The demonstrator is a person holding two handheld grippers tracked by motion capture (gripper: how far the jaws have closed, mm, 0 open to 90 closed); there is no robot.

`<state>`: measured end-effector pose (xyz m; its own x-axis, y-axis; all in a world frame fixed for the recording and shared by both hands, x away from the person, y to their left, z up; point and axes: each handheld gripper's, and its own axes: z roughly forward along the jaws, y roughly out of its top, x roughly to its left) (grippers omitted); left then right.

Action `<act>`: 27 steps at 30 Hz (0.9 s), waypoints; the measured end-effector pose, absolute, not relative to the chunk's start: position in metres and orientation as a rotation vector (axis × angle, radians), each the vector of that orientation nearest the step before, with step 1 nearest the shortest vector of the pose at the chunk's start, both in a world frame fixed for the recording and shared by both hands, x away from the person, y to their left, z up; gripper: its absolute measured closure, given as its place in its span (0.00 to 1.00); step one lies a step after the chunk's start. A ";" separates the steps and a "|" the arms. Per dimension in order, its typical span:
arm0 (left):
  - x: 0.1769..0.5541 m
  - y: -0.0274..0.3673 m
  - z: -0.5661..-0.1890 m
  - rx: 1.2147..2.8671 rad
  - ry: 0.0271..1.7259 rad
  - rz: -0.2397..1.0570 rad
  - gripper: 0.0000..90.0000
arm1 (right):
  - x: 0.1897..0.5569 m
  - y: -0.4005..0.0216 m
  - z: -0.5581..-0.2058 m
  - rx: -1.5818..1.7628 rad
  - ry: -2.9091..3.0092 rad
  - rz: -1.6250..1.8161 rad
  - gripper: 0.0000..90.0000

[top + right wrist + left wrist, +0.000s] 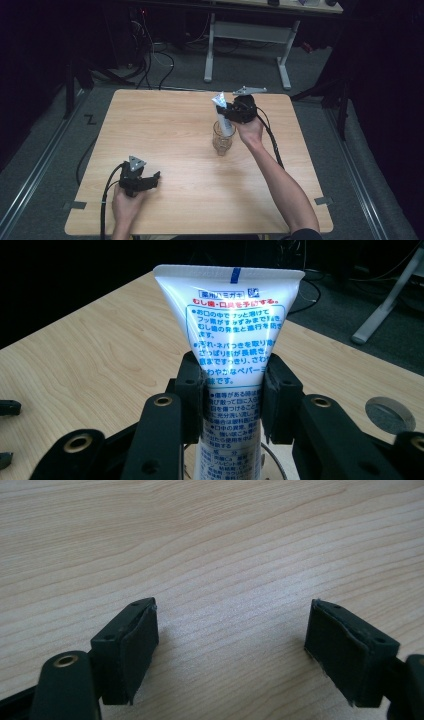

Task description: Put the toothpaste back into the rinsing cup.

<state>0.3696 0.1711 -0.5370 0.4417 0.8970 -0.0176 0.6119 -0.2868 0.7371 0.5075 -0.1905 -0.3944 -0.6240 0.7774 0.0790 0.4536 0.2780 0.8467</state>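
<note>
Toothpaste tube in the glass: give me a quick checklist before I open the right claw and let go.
1. Right claw grip on the toothpaste tube: jaws pressed on both sides of it. Ok.
2. Tube upright, crimped end up, lower end inside the glass. Ok.
3. Tube bottomed out in the glass: cannot tell, the claw hides it.
4. Glass upright on the table, away from the edges. Ok.
5. Left claw open with nothing in it, low at the near left, far from the glass. Ok.
6. Space around the glass for the claw to back away. Ok.
</note>
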 end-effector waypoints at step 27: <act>0.370 0.171 -0.537 2.010 1.263 0.535 0.24 | 0.506 -0.193 -0.412 1.135 2.238 1.236 0.74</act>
